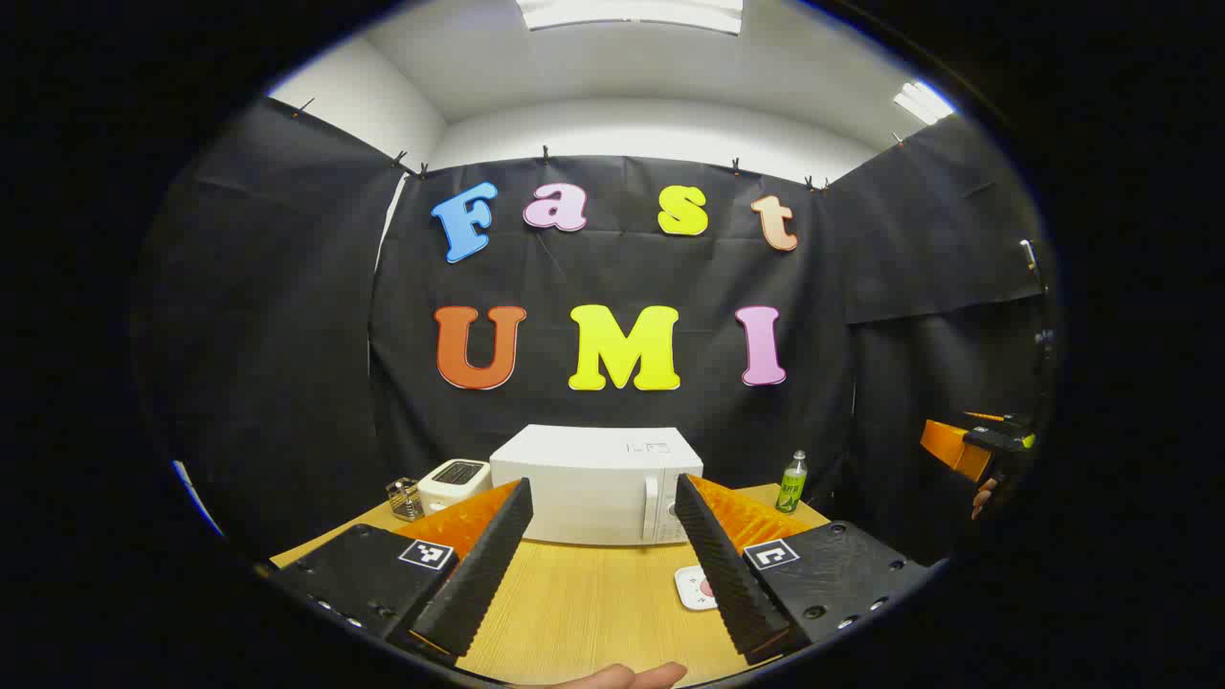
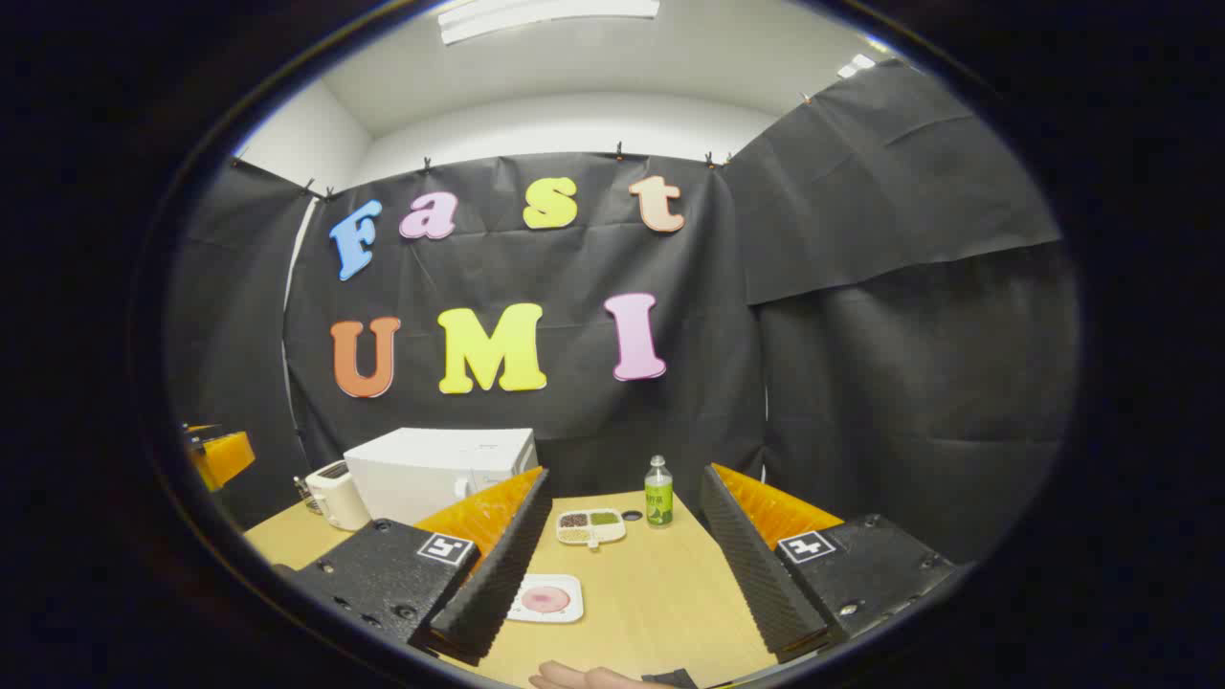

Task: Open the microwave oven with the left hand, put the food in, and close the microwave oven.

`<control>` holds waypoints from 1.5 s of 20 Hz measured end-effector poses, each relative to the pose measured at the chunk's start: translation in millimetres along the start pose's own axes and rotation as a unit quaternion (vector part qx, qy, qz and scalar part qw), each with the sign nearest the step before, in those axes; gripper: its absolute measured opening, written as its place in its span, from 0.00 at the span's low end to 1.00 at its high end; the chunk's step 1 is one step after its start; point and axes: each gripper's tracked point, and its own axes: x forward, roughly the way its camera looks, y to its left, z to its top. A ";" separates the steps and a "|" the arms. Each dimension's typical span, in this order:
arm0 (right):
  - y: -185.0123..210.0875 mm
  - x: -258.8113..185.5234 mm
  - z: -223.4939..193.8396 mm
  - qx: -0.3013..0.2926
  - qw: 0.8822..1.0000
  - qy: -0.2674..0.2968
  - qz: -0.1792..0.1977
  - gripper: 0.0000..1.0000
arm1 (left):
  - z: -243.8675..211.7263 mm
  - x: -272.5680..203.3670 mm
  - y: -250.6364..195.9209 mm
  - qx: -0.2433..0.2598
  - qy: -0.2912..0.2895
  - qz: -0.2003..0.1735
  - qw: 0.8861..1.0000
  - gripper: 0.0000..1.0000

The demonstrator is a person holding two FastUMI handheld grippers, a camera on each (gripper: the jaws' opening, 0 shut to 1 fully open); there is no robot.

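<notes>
In the left gripper view, the microwave point(image 1: 595, 485) is a white box with its door shut, standing at the back of the wooden bench point(image 1: 593, 612) against the black cloth wall. A white toaster point(image 1: 454, 483) and a small glass jar point(image 1: 405, 499) stand to its left, and a green bottle point(image 1: 791, 483) to its right. The left tongs point(image 1: 603, 555) are spread wide and hold nothing. A white plate point(image 1: 694, 587) with something pink on it, probably the food, lies partly hidden behind one finger.

In the right gripper view, the right tongs point(image 2: 622, 574) are also wide and empty. Between their fingers lies the plate point(image 2: 545, 599) with the pink food point(image 2: 545, 600). Farther back sits a divided tray point(image 2: 590, 524) holding dark, green and pale fillings, beside the bottle point(image 2: 657, 492). The microwave point(image 2: 435, 472) stands to the left.
</notes>
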 end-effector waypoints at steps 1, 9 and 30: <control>-0.1 -0.5 1.8 -0.001 1.000 -0.002 0.001 1.00 | 0.2 -0.6 -0.2 -0.001 0.000 -0.001 1.000 0.94; 5.3 -9.3 8.9 -0.004 1.000 -0.018 0.012 1.00 | 5.1 -2.7 1.3 -0.003 -0.010 0.001 1.000 0.94; -35.0 14.0 36.2 -0.014 0.998 -0.063 0.008 1.00 | -59.0 222.1 -71.1 -0.061 0.030 -0.046 0.997 0.95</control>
